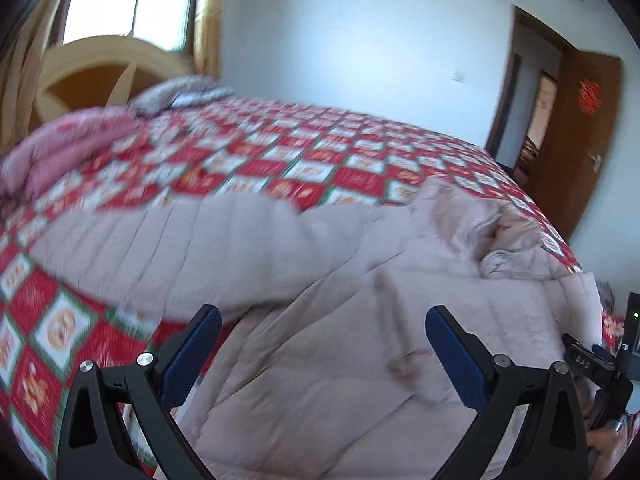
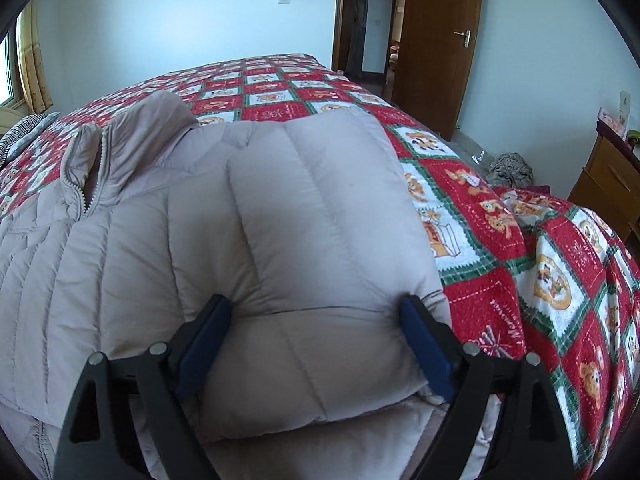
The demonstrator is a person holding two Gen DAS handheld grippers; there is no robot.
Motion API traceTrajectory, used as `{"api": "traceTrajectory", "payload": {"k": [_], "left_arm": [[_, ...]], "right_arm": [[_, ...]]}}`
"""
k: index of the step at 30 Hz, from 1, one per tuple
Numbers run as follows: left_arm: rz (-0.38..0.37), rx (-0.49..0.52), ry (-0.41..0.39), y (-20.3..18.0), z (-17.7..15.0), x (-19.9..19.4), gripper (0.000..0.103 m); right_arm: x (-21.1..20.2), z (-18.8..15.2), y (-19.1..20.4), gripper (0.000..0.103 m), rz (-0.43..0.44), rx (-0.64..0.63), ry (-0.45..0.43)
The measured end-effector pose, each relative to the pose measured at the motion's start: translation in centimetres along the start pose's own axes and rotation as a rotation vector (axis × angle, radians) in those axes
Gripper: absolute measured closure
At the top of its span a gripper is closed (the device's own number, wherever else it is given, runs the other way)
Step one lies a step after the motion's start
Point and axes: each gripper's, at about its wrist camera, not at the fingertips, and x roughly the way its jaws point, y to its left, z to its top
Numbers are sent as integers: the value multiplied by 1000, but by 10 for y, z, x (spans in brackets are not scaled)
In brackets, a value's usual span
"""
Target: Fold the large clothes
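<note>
**Beige puffer jacket spread on a quilted bed, both claws wide apart**

Nearest in the right wrist view: right claw [image 2: 316, 340], blue-padded fingers [image 2: 208, 340] spread wide, straddling a folded sleeve of the beige quilted jacket [image 2: 132, 248]. Sleeve [image 2: 320, 208] laid across the jacket body, puffy end bulging between the fingers, touching both pads but not squeezed. Claw pointing forward and slightly down along the bed. Beyond the sleeve, the jacket's stand-up collar and open zipper to the left. Under everything, a red, white and green checked quilt [image 2: 500, 300] with bear prints covering the bed. Farther off, pale blue walls, a wooden door [image 2: 436, 52] with a red paper decoration, and a wooden cabinet at the right edge.

Nearest in the left wrist view, blurred: left claw [image 1: 324, 344], fingers equally far apart, hovering above the jacket [image 1: 320, 380] and holding nothing. Other sleeve stretched left over the quilt [image 1: 52, 332]. Collar bunched toward the right. Right handheld device partly visible at the lower right edge. Beyond, pink bedding [image 1: 60, 148] near a curved wooden headboard [image 1: 100, 68], then a bright window [image 1: 128, 0].
</note>
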Motion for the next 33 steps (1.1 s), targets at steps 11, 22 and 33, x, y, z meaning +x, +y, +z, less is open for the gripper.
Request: {"api": "traceTrajectory", "payload": {"k": [11, 22, 33], "left_arm": [[99, 174, 199, -43, -24, 100, 1], [144, 211, 185, -53, -30, 100, 1], [-77, -96, 182, 28, -11, 61, 1]], "right_arm": [[0, -1, 2, 13, -8, -5, -4], [-1, -2, 3, 10, -23, -10, -11], [0, -2, 3, 8, -20, -7, -11]]}}
